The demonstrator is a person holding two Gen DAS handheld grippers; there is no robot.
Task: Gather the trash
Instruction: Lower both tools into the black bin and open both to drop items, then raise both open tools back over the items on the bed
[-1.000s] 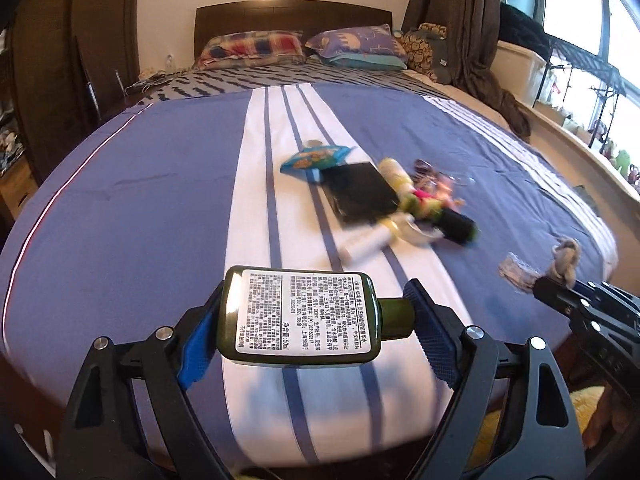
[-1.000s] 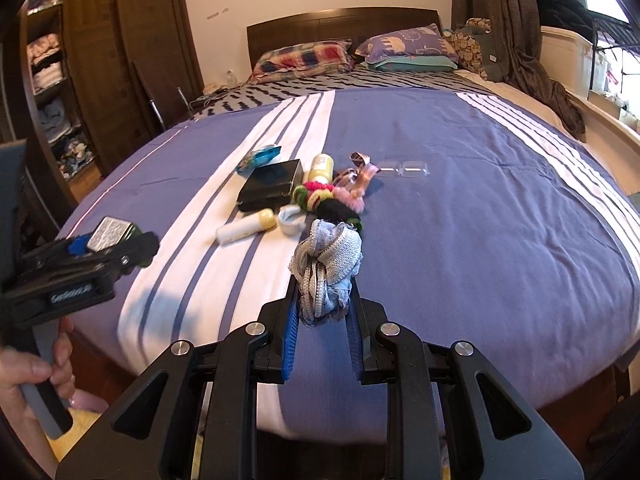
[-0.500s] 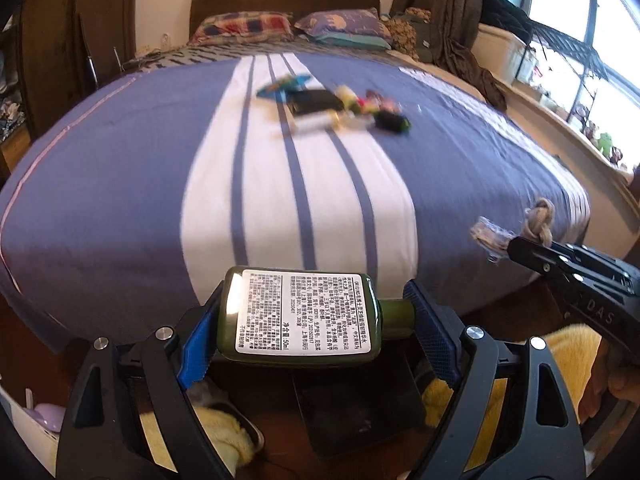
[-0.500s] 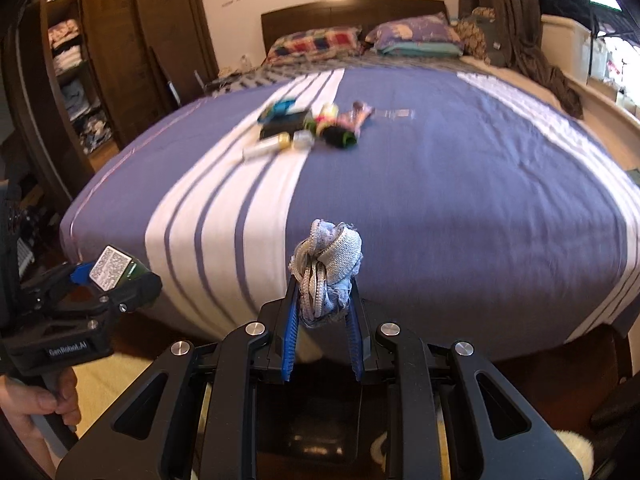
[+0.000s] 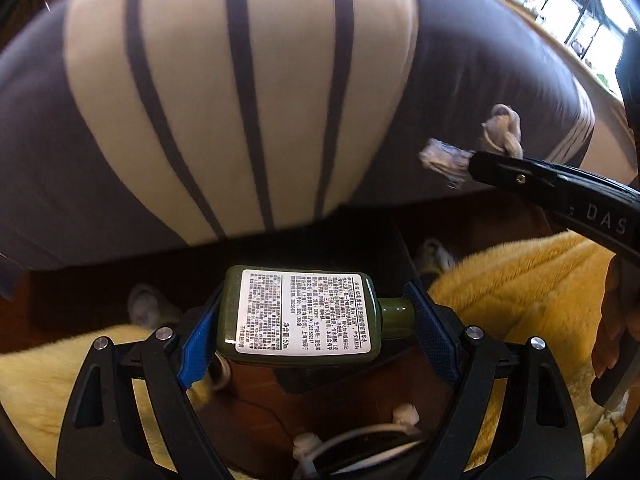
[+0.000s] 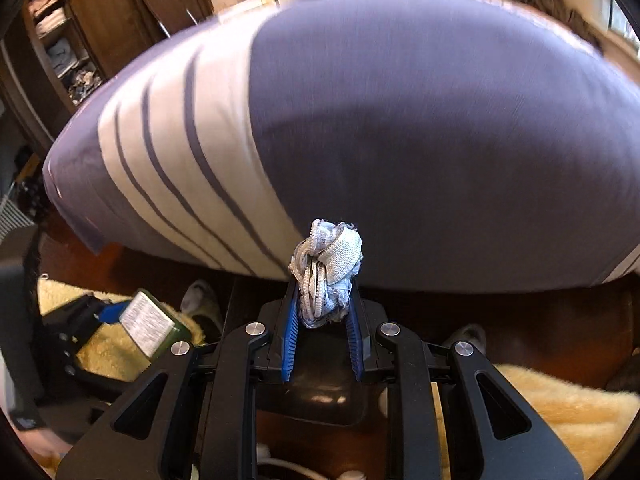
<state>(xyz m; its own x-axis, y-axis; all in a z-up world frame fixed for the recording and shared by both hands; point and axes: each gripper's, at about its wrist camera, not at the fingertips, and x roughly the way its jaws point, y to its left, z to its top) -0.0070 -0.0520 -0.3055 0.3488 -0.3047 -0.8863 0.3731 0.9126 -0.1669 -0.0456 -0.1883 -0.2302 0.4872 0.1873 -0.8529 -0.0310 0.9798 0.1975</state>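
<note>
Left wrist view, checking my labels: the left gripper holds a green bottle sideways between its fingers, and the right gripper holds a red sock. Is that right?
One detail is wrong. The left gripper does hold the green bottle sideways, as the left wrist view shows. But the right gripper holds a knotted grey-blue rag, not a red sock; the right wrist view shows it best.

Daylight pours in from the window (image 5: 576, 8) at two o'clock, blown out white. The striped bedspread (image 5: 240, 92) smears with motion blur and bulges under fisheye distortion. The floor (image 6: 520, 320) below lies dim. Glare glints on the sharp green bottle (image 5: 300, 316).
</note>
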